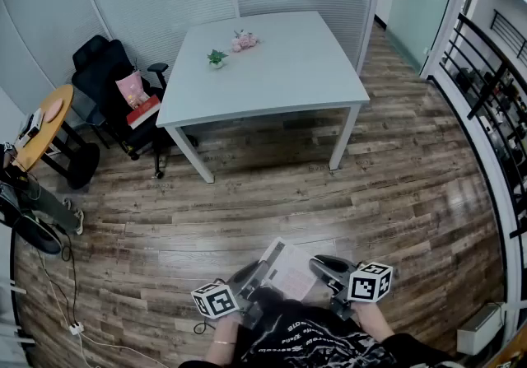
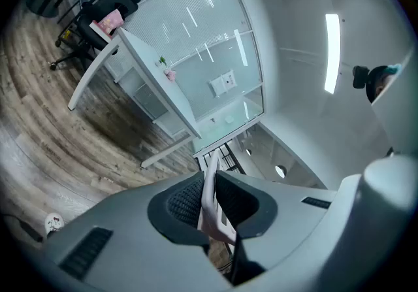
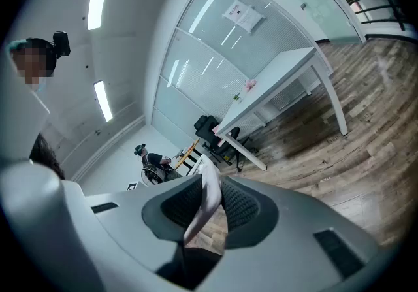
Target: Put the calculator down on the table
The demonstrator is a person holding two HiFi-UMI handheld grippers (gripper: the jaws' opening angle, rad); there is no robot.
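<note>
The left hand-held gripper point(image 1: 249, 278) is clenched on the left edge of the calculator point(image 1: 286, 270). In its own view the two dark pads point(image 2: 183, 202) press on the thin pale edge. The calculator is in the air, close before the person's body and over the wooden floor, with its face up and one corner turned forward. I cannot tell its long axis surely. The right hand-held gripper point(image 1: 324, 267) grasps the opposite edge in the same way. The table point(image 1: 305, 70) lies straight ahead and well apart, so both hands are about equally near to it. The print on the black shirt point(image 1: 317, 340) and on the calculator's face is too small to read.
</note>
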